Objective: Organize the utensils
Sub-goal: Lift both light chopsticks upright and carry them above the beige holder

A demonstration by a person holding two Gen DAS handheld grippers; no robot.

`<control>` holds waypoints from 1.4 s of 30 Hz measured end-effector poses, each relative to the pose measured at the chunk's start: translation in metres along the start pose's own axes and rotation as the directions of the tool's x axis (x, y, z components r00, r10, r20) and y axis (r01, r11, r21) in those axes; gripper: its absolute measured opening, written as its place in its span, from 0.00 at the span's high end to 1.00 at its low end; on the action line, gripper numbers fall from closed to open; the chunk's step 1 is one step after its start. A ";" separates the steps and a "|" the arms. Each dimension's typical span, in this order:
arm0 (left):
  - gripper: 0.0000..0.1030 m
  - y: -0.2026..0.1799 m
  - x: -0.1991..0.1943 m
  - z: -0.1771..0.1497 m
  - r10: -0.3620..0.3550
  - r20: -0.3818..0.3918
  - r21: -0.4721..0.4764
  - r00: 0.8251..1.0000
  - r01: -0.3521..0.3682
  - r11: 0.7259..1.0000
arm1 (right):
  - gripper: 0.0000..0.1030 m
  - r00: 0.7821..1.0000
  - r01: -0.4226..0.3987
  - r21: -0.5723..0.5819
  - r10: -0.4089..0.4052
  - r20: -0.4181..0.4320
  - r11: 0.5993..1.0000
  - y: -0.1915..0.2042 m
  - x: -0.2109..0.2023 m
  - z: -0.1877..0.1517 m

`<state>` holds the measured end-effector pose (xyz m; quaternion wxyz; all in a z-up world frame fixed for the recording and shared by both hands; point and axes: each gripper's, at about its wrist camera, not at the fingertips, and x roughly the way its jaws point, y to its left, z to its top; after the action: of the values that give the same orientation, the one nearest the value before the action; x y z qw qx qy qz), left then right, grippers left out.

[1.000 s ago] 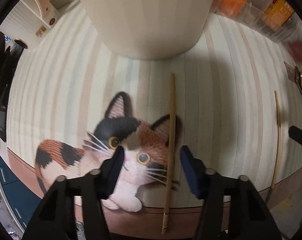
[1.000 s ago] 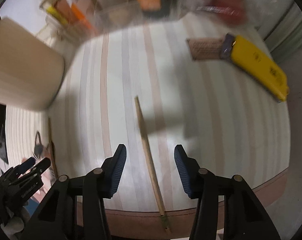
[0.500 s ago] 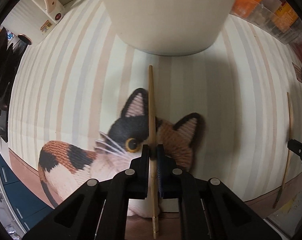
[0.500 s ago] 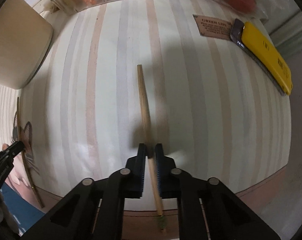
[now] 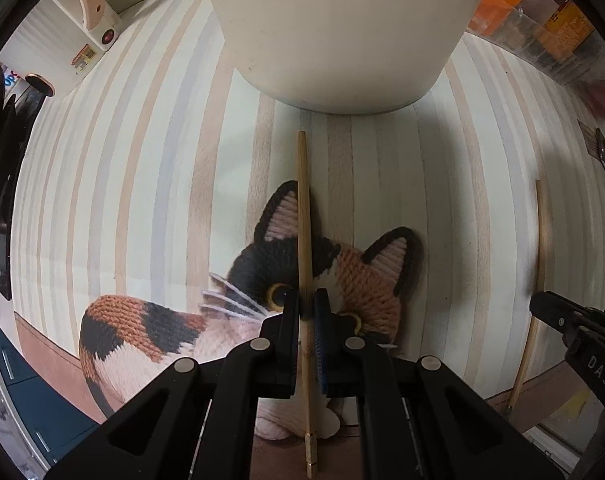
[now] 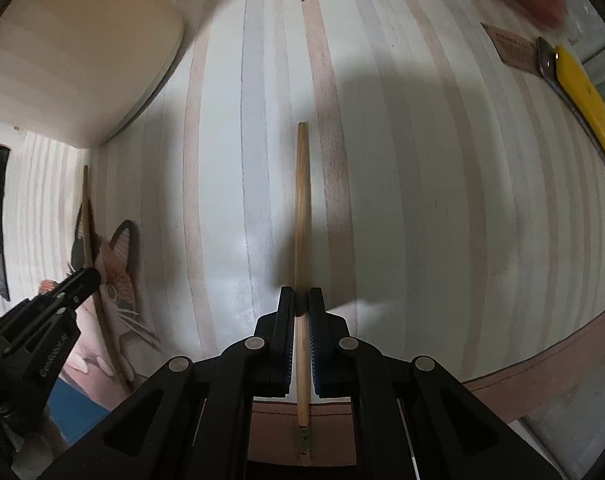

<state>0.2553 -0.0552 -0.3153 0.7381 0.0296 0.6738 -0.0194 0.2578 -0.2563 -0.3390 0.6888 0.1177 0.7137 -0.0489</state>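
Observation:
My left gripper point(image 5: 307, 300) is shut on a wooden chopstick point(image 5: 303, 208) that points toward the cream holder cup point(image 5: 342, 32) just ahead. My right gripper point(image 6: 301, 300) is shut on a second wooden chopstick point(image 6: 301, 208) held over the striped mat point(image 6: 422, 200). The cup also shows in the right wrist view point(image 6: 74, 52) at the upper left. The left gripper point(image 6: 42, 320) and its chopstick show at the left edge of the right wrist view. The right gripper point(image 5: 574, 328) and its chopstick point(image 5: 540, 240) show at the right of the left wrist view.
A cat picture point(image 5: 342, 272) is printed on the mat under the left gripper. A yellow case point(image 6: 586, 108) and a brown label point(image 6: 510, 44) lie at the right. Clear containers with orange packets point(image 5: 542, 20) stand behind the cup. The mat's brown border point(image 6: 542, 368) runs along the near side.
Both grippers closed on their chopsticks from open a second ago. Since then both have lifted slightly and the left has moved nearer the cup.

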 end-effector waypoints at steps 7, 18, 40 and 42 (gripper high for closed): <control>0.95 -0.002 0.001 0.010 -0.016 0.000 0.013 1.000 0.016 1.000 | 0.93 0.998 0.058 -0.023 -0.058 -0.003 0.998 0.013 0.001 -0.003; 0.95 -0.014 0.001 0.013 0.005 0.002 0.052 1.000 -0.006 0.999 | 0.92 0.992 0.124 -0.032 -0.124 0.008 0.992 0.032 0.008 -0.003; 0.96 -0.008 -0.087 0.002 0.065 0.260 0.011 0.963 -0.070 0.997 | 0.93 0.963 0.086 -0.016 -0.079 0.257 0.996 0.054 -0.075 -0.021; 0.96 -0.006 -0.098 -0.001 0.065 0.287 -0.001 0.956 -0.067 0.998 | 0.93 0.955 0.072 -0.017 -0.064 0.291 0.997 0.055 -0.090 -0.023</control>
<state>0.2447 -0.0620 -0.2177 0.8280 0.0521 0.5584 -0.0016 0.2505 -0.2072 -0.2436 0.7855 0.0751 0.6091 -0.0793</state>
